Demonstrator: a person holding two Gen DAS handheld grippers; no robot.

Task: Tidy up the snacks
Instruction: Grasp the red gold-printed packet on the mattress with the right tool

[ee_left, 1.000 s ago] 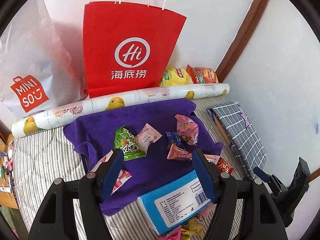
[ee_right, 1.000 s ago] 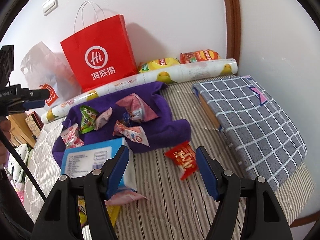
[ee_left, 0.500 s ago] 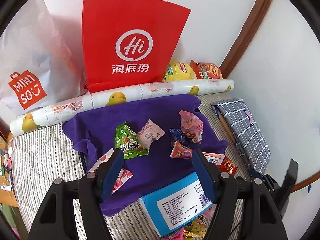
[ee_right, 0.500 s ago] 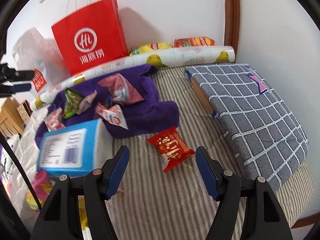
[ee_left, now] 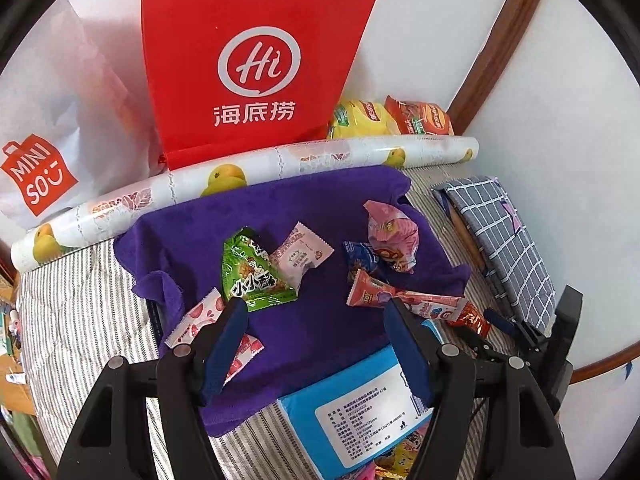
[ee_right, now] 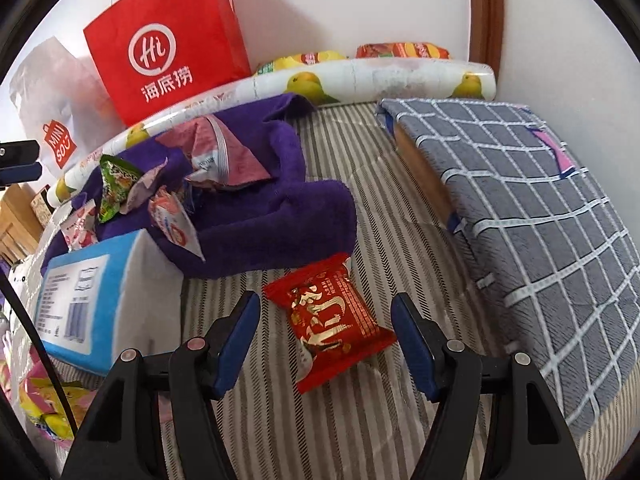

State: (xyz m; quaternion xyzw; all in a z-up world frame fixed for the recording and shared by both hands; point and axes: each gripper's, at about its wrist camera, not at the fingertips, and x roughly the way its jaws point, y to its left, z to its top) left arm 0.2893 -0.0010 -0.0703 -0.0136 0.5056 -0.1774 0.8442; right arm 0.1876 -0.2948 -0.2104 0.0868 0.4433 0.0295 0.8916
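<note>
Several snack packets lie on a purple towel (ee_left: 320, 320): a green packet (ee_left: 254, 276), a pale pink packet (ee_left: 302, 254), a puffy pink bag (ee_left: 394, 240) and a red-and-white strawberry packet (ee_left: 198, 316). A red packet (ee_right: 334, 316) lies on the striped bedding right of the towel (ee_right: 256, 216). My right gripper (ee_right: 325, 334) is open with its tips either side of the red packet. My left gripper (ee_left: 314, 334) is open and empty over the towel's near part. The right gripper also shows at the right edge of the left wrist view (ee_left: 516, 336).
A blue tissue pack (ee_left: 360, 416) (ee_right: 92, 308) sits at the towel's near edge. A red paper bag (ee_left: 256, 60), a white Miniso bag (ee_left: 44, 140), a duck-print roll (ee_left: 240, 176) and chip bags (ee_left: 400, 118) line the wall. A grey checked cushion (ee_right: 532, 216) lies on the right.
My right gripper has moved forward and down until its tips flank the red packet. My left gripper has moved closer to the towel. Both stay open.
</note>
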